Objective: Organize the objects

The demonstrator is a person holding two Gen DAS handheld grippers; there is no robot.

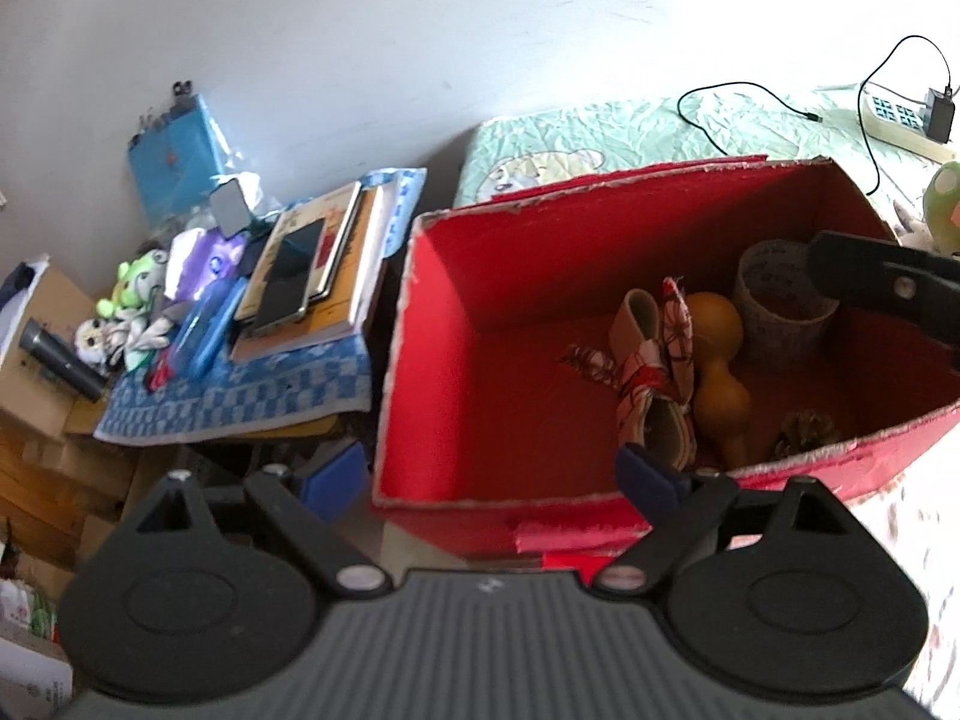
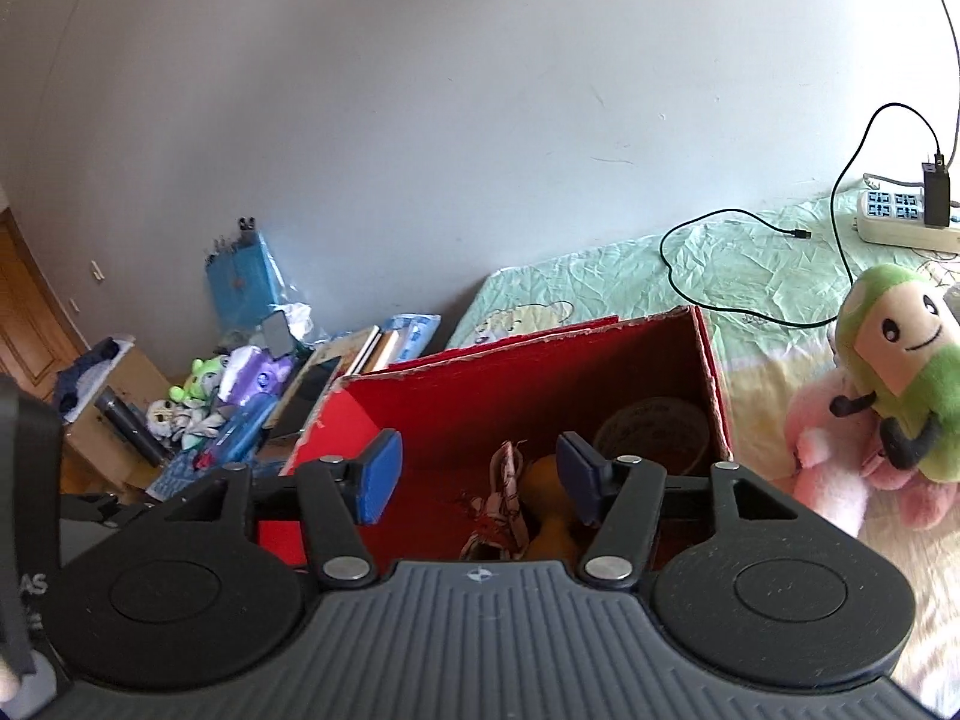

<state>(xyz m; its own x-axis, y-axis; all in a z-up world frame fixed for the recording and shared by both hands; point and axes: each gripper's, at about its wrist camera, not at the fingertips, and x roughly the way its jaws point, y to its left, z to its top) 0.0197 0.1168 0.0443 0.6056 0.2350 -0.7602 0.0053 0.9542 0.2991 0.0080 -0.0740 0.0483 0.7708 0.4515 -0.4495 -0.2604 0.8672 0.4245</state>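
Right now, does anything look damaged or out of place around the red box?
Yes. The red box has torn, frayed top edges showing white, worst along the back rim and near right side. The charger cable trails loose across the bed, plugged into nothing at its free end. Both grippers hover open, empty.

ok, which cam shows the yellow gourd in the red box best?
Left wrist: the whole gourd shows, lying in the red box. In the right wrist view the right gripper partly hides the gourd.

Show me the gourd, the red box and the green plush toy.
Gourd (image 1: 714, 324): left wrist view, upper bulb.
Red box (image 1: 492, 396): left wrist view, inside floor.
Green plush toy (image 2: 900, 354): right wrist view, its face.
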